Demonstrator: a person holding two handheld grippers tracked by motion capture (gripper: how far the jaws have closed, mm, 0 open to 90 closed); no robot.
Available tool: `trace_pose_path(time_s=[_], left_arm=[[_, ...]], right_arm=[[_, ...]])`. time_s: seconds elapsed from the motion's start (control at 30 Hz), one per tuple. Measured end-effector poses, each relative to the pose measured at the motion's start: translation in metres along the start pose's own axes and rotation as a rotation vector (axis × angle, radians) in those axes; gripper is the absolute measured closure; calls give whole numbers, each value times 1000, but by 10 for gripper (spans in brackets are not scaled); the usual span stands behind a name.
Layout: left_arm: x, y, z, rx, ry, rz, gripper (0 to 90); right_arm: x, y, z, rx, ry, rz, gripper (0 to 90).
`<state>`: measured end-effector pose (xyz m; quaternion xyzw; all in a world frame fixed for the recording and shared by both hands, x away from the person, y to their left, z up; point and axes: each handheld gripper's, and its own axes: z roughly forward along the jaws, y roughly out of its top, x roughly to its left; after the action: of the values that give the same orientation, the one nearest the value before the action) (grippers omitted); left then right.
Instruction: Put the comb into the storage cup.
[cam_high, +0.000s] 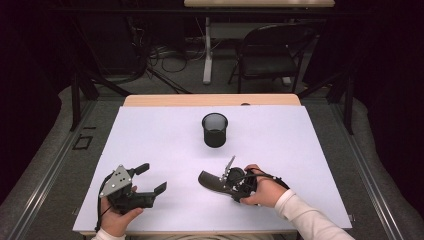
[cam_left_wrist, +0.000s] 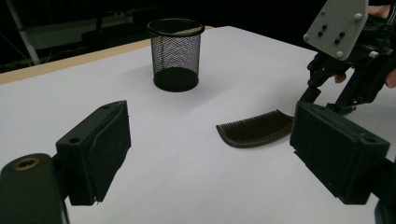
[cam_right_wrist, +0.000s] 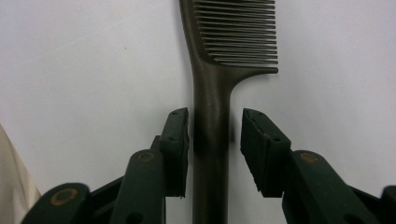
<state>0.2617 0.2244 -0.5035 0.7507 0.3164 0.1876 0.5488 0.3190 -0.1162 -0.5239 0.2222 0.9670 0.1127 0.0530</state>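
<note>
A dark brown comb (cam_high: 210, 181) lies flat on the white table sheet (cam_high: 150, 135), teeth end to the left in the high view. My right gripper (cam_high: 226, 184) is low over its handle. In the right gripper view the comb's handle (cam_right_wrist: 212, 116) runs between the jaws of the right gripper (cam_right_wrist: 215, 140); one pad is close against it and a gap shows at the other. My left gripper (cam_high: 151, 178) rests at the front left, open and with nothing between its pads. It faces the comb (cam_left_wrist: 257, 129) and the right gripper (cam_left_wrist: 327, 100).
A black mesh pen cup (cam_high: 215, 130) stands upright behind the comb, near the table's middle, and shows again in the left gripper view (cam_left_wrist: 176, 53). A strip of wooden table edge (cam_high: 210, 100) lies beyond the sheet. A chair (cam_high: 270, 50) stands on the floor behind.
</note>
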Motion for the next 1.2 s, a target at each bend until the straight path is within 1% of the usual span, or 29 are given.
trace_pose_path(time_s=[0.3, 0.6, 0.97, 1.2], left_arm=[[0, 0, 0, -1, -2, -1, 132], [1, 0, 0, 1, -2, -1, 132], [0, 0, 0, 3, 2, 1, 132], [0, 0, 0, 4, 0, 2, 132]], right_arm=[[0, 1, 3, 11, 5, -10, 654], [-1, 1, 5, 18, 15, -3, 677], [-1, 1, 4, 19, 21, -6, 715], [-2, 1, 4, 24, 27, -1, 720]])
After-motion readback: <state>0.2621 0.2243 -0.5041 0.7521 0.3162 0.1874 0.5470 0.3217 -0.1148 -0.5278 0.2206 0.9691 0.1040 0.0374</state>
